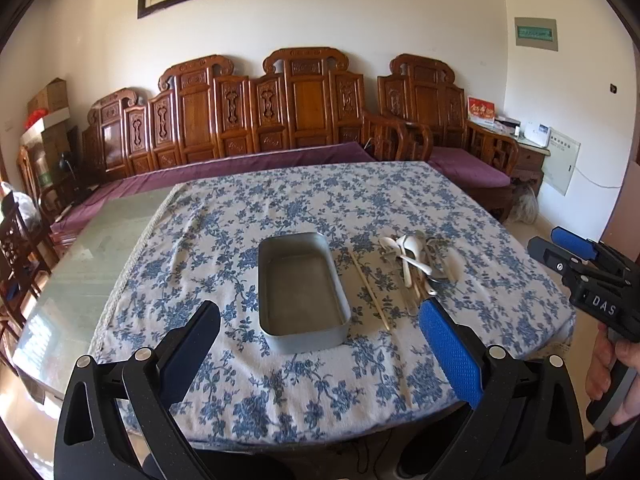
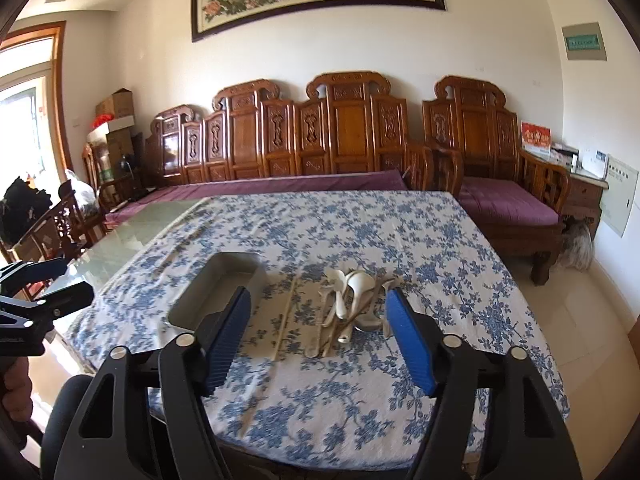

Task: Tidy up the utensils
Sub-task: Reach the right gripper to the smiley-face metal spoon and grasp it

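Note:
An empty grey metal tray (image 1: 276, 280) stands on the blue-flowered tablecloth (image 1: 280, 208). Right of it lie a pair of wooden chopsticks (image 1: 369, 293) and a heap of white and metal spoons (image 1: 416, 262). My left gripper (image 1: 320, 307) hovers open over the table's near edge, in line with the tray, nothing between its fingers. In the right wrist view my right gripper (image 2: 318, 294) is open and empty, aimed at the chopsticks (image 2: 286, 316) and the spoon heap (image 2: 356, 300), short of them. The tray (image 2: 188, 300) sits partly behind its left finger. Each gripper shows at the edge of the other's view.
The cloth leaves a bare glass strip of the table (image 1: 92, 248) on the left. A carved wooden bench with purple cushions (image 1: 248, 164) runs behind the table, and wooden chairs (image 1: 20, 248) stand at the left. Tiled floor (image 2: 592, 352) lies to the right.

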`<action>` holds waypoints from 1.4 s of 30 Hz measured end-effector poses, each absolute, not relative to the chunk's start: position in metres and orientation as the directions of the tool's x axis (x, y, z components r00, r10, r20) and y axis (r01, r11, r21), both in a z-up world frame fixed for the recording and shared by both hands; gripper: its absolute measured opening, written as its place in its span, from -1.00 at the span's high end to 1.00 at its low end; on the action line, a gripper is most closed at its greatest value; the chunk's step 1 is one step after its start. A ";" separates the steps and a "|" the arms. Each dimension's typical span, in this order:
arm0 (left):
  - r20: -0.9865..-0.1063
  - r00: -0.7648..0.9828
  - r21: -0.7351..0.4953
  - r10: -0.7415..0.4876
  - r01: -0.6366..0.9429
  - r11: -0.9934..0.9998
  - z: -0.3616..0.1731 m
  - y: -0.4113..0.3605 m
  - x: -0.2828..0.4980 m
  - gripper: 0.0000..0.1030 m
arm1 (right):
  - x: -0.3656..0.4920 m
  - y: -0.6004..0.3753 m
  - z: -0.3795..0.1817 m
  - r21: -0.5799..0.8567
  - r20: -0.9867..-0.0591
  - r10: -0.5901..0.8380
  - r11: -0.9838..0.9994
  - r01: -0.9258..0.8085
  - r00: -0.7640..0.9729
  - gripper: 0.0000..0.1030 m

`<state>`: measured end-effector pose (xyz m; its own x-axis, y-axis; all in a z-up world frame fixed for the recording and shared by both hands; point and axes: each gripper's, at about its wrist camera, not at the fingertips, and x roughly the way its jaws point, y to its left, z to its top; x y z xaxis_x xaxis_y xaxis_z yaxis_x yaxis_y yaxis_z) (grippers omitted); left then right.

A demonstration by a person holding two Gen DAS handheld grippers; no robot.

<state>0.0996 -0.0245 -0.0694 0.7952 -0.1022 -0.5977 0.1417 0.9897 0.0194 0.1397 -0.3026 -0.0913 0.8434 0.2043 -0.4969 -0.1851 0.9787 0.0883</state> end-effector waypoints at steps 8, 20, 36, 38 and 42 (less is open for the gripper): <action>-0.634 0.761 -0.010 -0.139 0.171 0.985 -0.088 -0.032 0.148 -0.87 | 0.215 -0.315 -0.122 0.080 -0.578 0.198 0.979 -0.186 0.791 -0.04; -0.677 0.703 -0.053 -0.217 0.248 0.967 -0.121 -0.063 0.203 -0.82 | 0.327 -0.346 -0.211 0.113 -0.750 0.196 0.979 -0.169 0.631 0.32; -0.744 0.620 -0.078 -0.249 0.289 0.954 -0.168 -0.087 0.245 -0.59 | 0.387 -0.337 -0.274 0.198 -0.843 0.265 0.962 -0.188 0.468 0.67; -0.746 0.617 -0.082 -0.250 0.288 0.954 -0.171 -0.088 0.247 -0.59 | 0.389 -0.332 -0.278 0.153 -0.858 0.226 0.970 -0.191 0.461 0.69; -0.752 0.609 -0.084 -0.252 0.290 0.953 -0.174 -0.091 0.248 -0.59 | 0.395 -0.328 -0.277 0.105 -0.872 0.170 0.981 -0.163 0.459 0.74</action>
<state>0.2484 -0.0909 -0.1738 0.6094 -0.2520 -0.7517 0.2900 0.9533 -0.0845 0.3950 -0.3279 -0.2772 0.4594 0.1700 -0.8718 -0.1633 0.9810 0.1052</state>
